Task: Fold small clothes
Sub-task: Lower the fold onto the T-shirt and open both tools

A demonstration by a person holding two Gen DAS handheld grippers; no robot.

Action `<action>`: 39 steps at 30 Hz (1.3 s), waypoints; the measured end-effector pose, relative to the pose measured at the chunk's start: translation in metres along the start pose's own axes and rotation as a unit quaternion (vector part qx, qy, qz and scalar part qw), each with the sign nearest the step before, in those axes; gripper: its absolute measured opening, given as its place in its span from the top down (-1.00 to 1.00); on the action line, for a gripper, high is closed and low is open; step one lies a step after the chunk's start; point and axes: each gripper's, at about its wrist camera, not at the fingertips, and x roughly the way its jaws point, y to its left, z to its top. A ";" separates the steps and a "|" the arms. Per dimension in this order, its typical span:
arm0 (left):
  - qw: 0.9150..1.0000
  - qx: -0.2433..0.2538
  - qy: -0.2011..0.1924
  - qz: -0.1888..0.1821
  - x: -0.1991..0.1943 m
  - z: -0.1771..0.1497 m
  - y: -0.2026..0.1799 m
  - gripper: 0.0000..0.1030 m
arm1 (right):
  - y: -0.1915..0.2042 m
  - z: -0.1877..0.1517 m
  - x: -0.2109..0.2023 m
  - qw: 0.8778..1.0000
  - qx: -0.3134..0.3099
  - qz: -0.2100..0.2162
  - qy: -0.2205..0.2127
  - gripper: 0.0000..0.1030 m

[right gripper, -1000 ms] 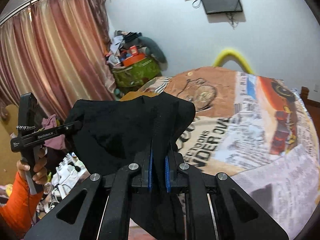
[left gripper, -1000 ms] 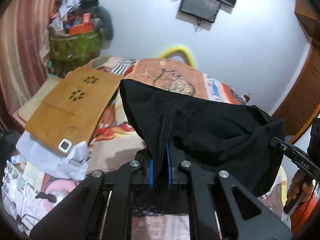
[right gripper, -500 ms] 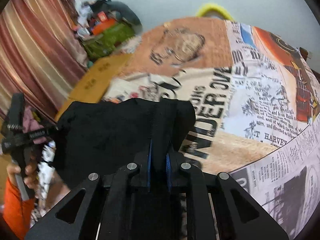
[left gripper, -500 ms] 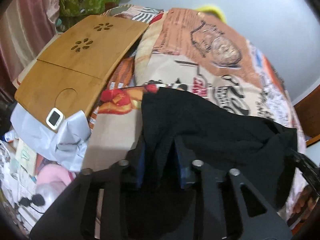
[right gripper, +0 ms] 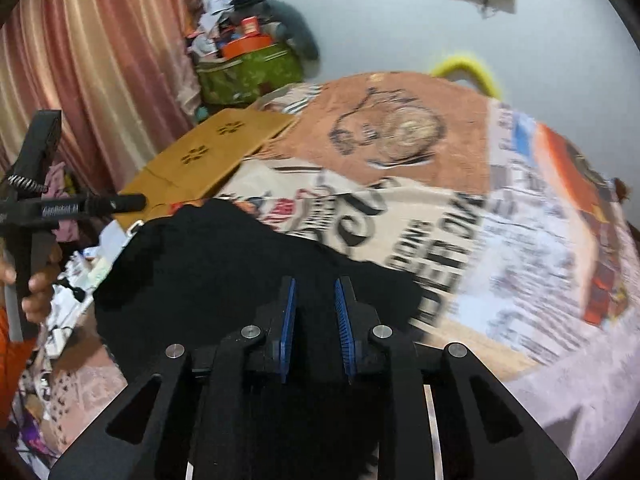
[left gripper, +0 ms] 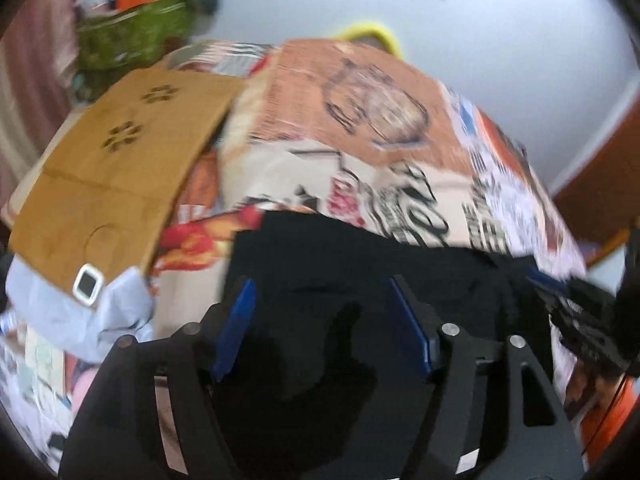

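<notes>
Bed: big, covered by a sheet with newspaper words, a brown patch with a drawn face and an orange picture at the right side.
Black cloth: lies flat on the near part of the bed, on top of the printed words. It also shows in the left wrist view.
Wooden board: flat and light brown, with two flower-shaped holes cut in it. It lies on the left side of the bed, well apart from the black cloth.
Small white gadget: sits on the near corner of the wooden board, dark screen facing up.
Blur: the left wrist view is fuzzy, so small things are hard to tell.
</notes>
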 end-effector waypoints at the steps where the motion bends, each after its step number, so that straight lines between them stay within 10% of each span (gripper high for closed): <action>1: 1.000 0.017 0.005 0.013 0.007 -0.001 -0.007 -0.31 | 0.004 0.002 0.009 1.000 -0.003 0.011 0.007 0.65; 7: 0.991 0.026 0.043 0.126 0.067 0.002 0.011 -0.34 | 0.002 0.005 0.066 0.997 -0.001 0.006 0.073 0.66; 15: 0.990 -0.074 -0.012 0.119 0.044 -0.018 0.050 -0.53 | -0.043 -0.010 0.035 0.996 0.071 -0.001 0.061 0.77; 21: 0.990 -0.052 -0.052 0.122 -0.013 -0.020 0.043 -0.52 | -0.023 -0.021 -0.015 0.998 0.044 -0.012 0.031 0.56; 23: 0.995 -0.027 -0.034 0.090 -0.020 -0.026 0.034 -0.53 | -0.015 -0.025 -0.019 0.999 0.038 0.001 0.030 0.23; 28: 0.995 0.027 0.040 0.087 0.005 -0.057 0.014 -0.62 | 0.017 -0.048 -0.001 0.997 -0.001 0.018 0.079 0.19; 39: 0.992 -0.045 0.062 0.104 -0.029 -0.099 0.049 -0.68 | -0.005 -0.086 -0.025 0.993 0.019 0.006 0.119 0.19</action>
